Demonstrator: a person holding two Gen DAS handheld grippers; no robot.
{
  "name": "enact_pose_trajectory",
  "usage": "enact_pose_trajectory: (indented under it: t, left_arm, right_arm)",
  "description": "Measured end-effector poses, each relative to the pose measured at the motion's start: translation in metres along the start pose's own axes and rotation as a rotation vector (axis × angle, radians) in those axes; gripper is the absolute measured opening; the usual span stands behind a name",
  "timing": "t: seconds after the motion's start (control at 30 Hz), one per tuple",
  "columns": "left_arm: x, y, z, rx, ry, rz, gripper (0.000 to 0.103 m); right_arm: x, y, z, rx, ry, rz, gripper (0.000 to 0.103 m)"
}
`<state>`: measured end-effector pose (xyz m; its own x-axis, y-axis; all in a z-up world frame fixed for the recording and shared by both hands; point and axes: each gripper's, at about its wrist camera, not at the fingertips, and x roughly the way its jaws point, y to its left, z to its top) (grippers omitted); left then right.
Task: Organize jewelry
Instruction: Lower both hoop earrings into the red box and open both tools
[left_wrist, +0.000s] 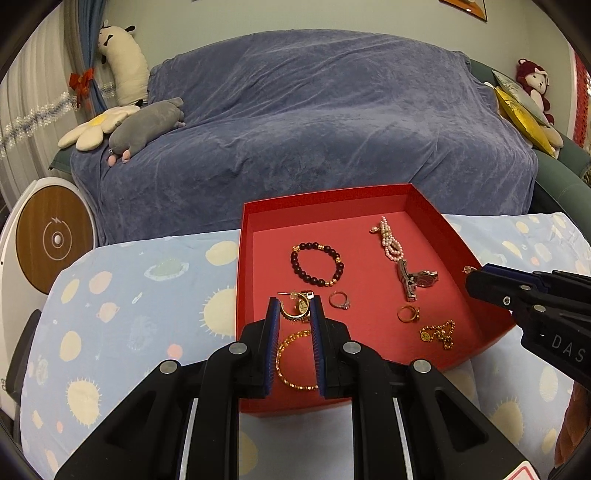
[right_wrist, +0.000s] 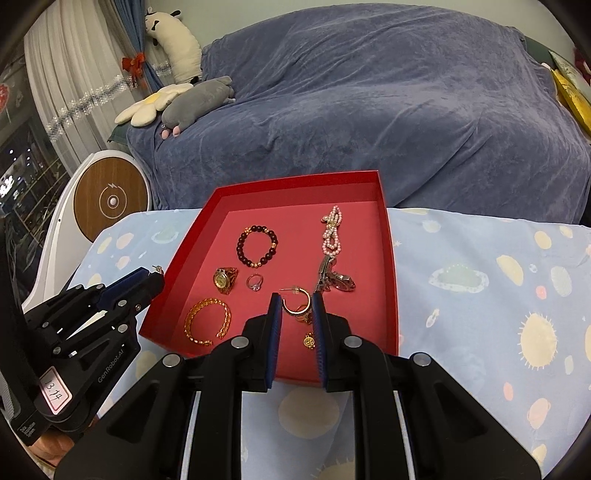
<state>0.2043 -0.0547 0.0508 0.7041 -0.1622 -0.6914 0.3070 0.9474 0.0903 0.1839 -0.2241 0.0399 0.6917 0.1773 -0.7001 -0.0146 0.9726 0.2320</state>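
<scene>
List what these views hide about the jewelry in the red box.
Left wrist view: watch ring half hidden behind the left hoop earring pinched by the left gripper; gold bangle sides covered by its jaws.
Right wrist view: gold ring behind the right hoop earring in the right gripper; gold chain mostly behind a jaw.
Wristwatch dial: too small to read.

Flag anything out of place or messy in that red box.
Nothing has spilled. Only the gold chain lies bunched in a heap near the red box's near right corner, and the pearl bracelet is folded over itself.
</scene>
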Motion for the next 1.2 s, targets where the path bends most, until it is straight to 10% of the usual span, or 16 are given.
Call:
enact_pose_trajectory:
  t: [1.2]
  left_arm:
    - [0.070,0.009,0.010,-0.048,0.069,0.027,0.017]
  right_arm:
    - [0.058,-0.010,0.005,0.003,0.047,-0.038,0.017]
